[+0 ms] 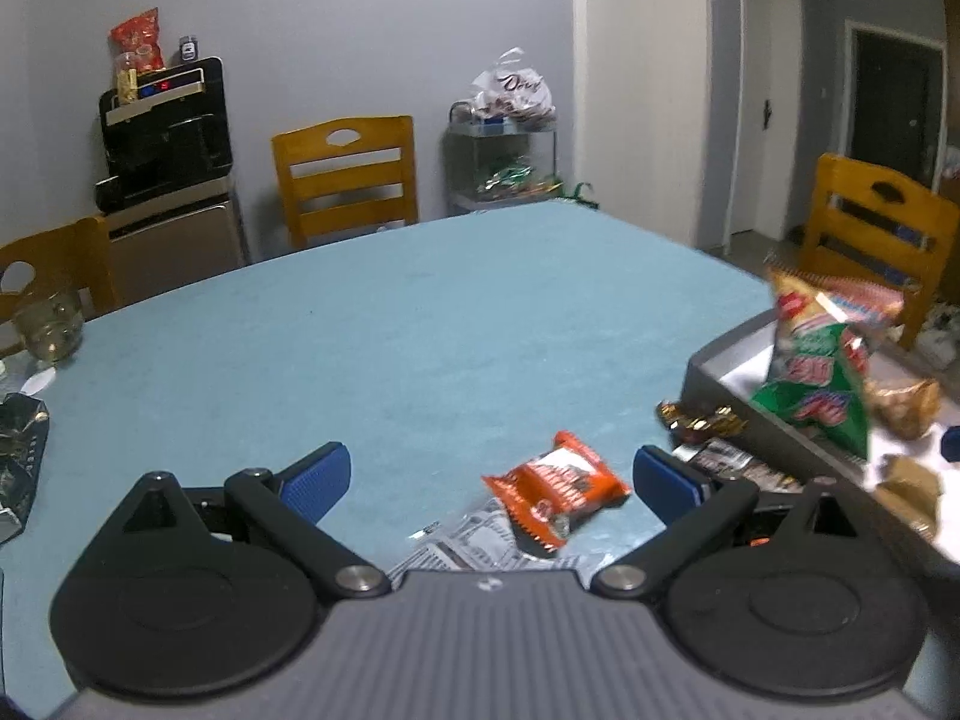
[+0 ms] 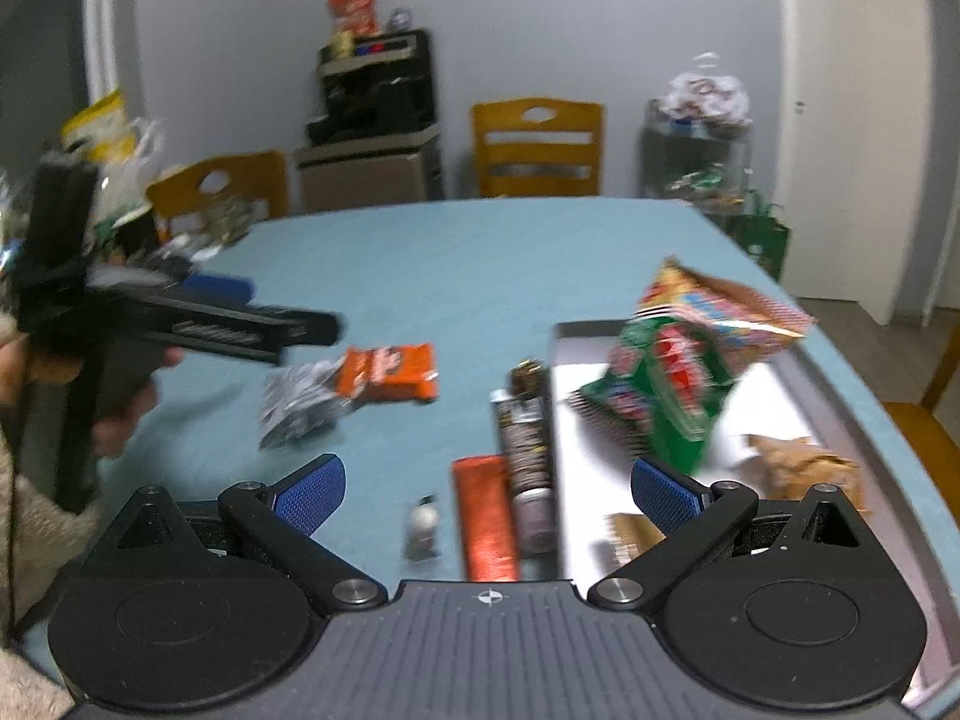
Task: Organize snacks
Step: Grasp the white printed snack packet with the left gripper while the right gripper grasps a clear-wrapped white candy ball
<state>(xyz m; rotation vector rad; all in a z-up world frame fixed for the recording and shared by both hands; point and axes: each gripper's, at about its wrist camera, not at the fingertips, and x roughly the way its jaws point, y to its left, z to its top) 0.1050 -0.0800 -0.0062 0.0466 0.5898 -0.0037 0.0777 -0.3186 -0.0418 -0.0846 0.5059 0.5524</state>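
An orange snack packet (image 1: 555, 489) lies on the blue table, partly on a silver printed packet (image 1: 474, 540), between the open fingers of my left gripper (image 1: 489, 480). Both packets show in the right wrist view, the orange one (image 2: 390, 372) and the silver one (image 2: 300, 402). A grey tray (image 2: 555, 360) at the right holds a green and red chip bag (image 2: 666, 384) and a brown packet (image 2: 804, 465). My right gripper (image 2: 489, 489) is open and empty above a red bar (image 2: 486, 519) and a dark bar (image 2: 525, 438) beside the tray's left wall. My left gripper (image 2: 240, 324) shows from the side there.
Wooden chairs (image 1: 345, 180) stand around the table. A black appliance on a cabinet (image 1: 168, 138) and a rack with bags (image 1: 504, 138) stand by the far wall. A glass jar (image 1: 48, 324) and a dark wrapper (image 1: 18, 456) sit at the table's left edge. A small wrapped candy (image 2: 423, 525) lies near me.
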